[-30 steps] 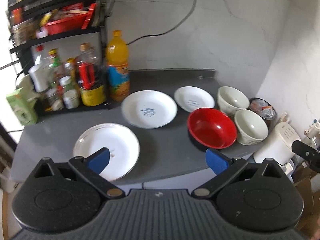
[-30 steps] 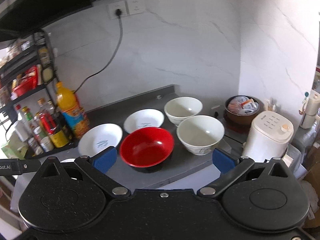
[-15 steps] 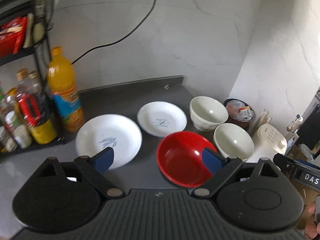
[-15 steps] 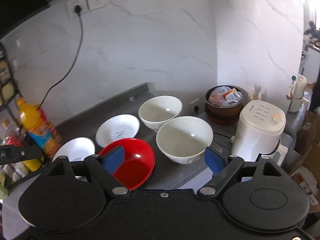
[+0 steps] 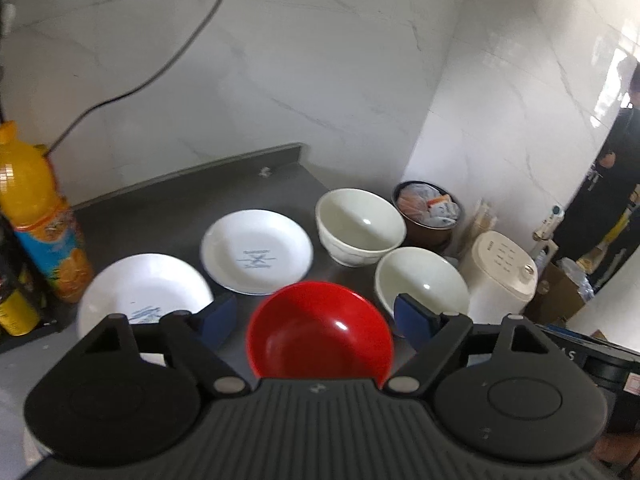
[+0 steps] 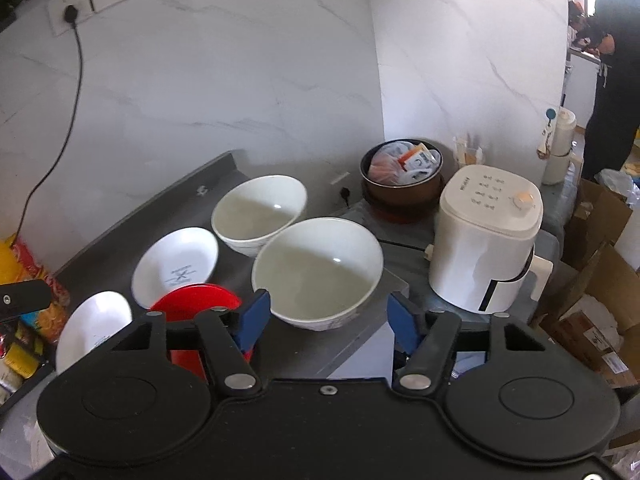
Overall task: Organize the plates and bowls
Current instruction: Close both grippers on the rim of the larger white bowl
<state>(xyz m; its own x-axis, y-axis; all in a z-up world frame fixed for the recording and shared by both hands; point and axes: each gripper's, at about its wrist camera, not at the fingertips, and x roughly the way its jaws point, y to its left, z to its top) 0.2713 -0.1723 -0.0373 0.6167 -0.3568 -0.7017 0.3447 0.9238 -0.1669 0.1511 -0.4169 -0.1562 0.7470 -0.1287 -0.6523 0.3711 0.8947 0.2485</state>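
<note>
Red bowl (image 5: 318, 328) is seen nearest, framed by the left gripper (image 5: 316, 314), whose jaws are spread wide and empty. The near white bowl (image 6: 318, 272) is framed by the right gripper (image 6: 328, 316), also spread apart. Farther back, a second white bowl (image 6: 259, 213) and two plates (image 5: 256, 256) (image 5: 144, 294) are set on the grey counter (image 5: 180, 208).

red bowl (image 5: 316, 328) near rim hidden behind tongs body, orange bottle (image 5: 38, 216) blurred
</note>
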